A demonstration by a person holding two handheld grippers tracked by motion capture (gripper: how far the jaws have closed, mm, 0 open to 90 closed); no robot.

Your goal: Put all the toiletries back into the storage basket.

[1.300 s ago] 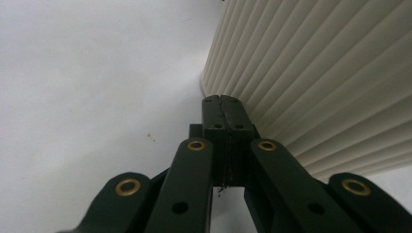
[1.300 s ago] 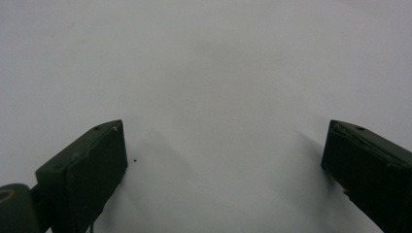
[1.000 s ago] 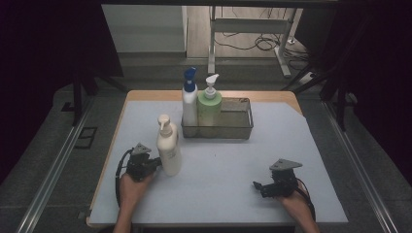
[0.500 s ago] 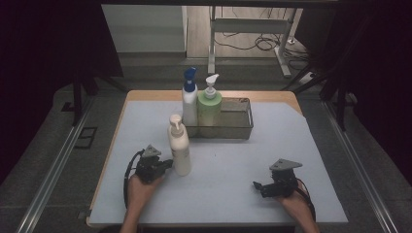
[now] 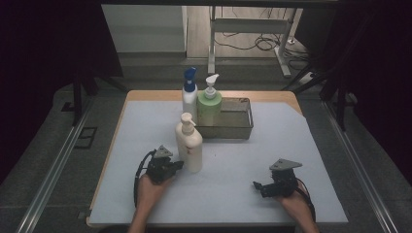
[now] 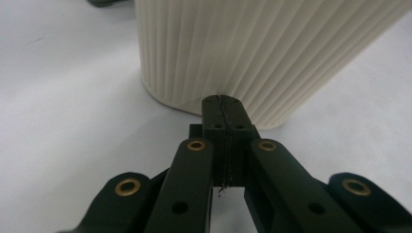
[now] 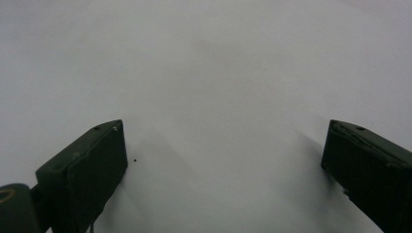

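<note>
Closed left tongs (image 5: 179, 165) nosed against a cream bottle (image 5: 189, 143), right tongs (image 5: 258, 186) spread and idle.

Cream pump bottle upright near mid-counter (image 5: 233, 160), just at 7 o'clock from the wire tray (image 5: 232, 131) at 12; blue-capped bottle (image 5: 190, 93) and green bottle (image 5: 209, 105) at the tray's 9 o'clock end. Left tongs pressed flat together, holding nothing, tips at the ribbed base (image 6: 252, 53) from 9 o'clock, touching or just short, hard to tell. Right tongs wide apart, empty, low at 5 o'clock. Likely stiff plastic, ribs good for grip; weight dependent on fill, not visible. Tall and narrow, so probably tippy when pushed high. Best taken around the mid-body, across the ribs, clear of the thin pump neck (image 5: 186, 119).
</note>
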